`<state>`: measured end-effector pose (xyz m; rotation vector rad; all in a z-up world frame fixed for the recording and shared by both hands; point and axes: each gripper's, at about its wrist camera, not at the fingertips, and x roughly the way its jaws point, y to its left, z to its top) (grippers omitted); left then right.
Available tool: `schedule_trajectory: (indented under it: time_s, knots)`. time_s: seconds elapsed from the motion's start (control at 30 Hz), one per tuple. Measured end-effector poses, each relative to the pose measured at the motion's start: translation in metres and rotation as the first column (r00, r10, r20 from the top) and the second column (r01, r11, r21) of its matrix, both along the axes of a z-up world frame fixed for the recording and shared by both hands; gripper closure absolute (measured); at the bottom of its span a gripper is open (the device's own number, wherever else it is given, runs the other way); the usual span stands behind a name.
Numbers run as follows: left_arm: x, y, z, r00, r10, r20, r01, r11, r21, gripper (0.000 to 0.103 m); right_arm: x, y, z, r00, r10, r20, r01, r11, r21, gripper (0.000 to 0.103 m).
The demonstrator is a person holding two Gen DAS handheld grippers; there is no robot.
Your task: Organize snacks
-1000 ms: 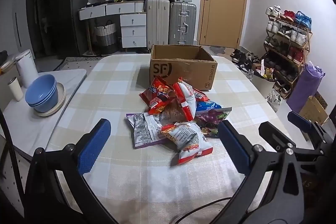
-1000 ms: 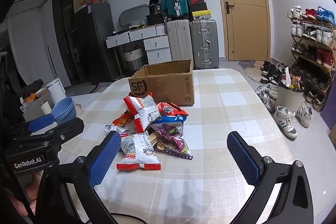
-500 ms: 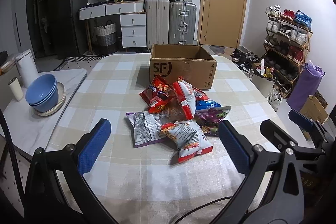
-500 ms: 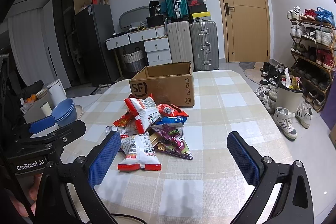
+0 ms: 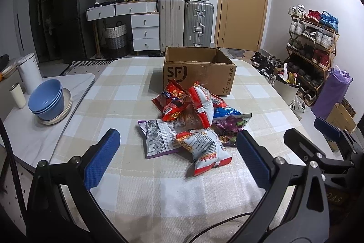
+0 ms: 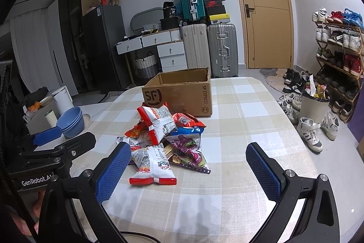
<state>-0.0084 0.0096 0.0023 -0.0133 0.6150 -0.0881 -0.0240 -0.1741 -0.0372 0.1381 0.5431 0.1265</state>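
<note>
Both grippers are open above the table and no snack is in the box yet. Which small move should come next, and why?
Probably ease the left gripper forward and down onto the nearest white and red packet. It lies at the front of the snack pile, on top and unobstructed, almost between the open fingers. The cardboard box behind the pile looks empty, and the right gripper holds nothing.

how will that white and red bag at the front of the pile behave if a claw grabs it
The white bag looks puffy, so it is probably light and will dent under the pads. Its foil looks glossy, so it may slip; pinching the red seam should hold better. It leans on the purple bag, so lifting may shift the pile.
</note>
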Motion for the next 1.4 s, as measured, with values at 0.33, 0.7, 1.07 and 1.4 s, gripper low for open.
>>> schedule_trajectory:
  time_s: [0.33, 0.7, 1.07, 1.4]
  knots:
    - [0.000, 0.001, 0.000, 1.000, -0.001, 0.000, 0.001, 1.000, 0.001, 0.001, 0.000, -0.001, 0.001, 1.000, -0.001, 0.000, 0.001, 1.000, 0.001, 0.000]
    - [-0.002, 0.016, -0.004, 1.000, 0.028, -0.004, -0.028, 1.000, 0.004, 0.001, -0.003, 0.001, 0.002, 1.000, -0.004, 0.002, 0.004, 1.000, -0.002, 0.000]
    - [0.003, 0.014, -0.006, 0.999, 0.042, -0.017, -0.041, 0.999, 0.021, 0.001, -0.005, -0.002, 0.002, 1.000, -0.005, -0.002, 0.005, 1.000, 0.009, 0.000]
    - [0.004, 0.013, -0.007, 0.999, 0.041, -0.024, -0.040, 0.999, 0.023, 0.001, -0.005, 0.000, 0.001, 1.000, -0.005, -0.001, 0.005, 1.000, -0.013, 0.000]
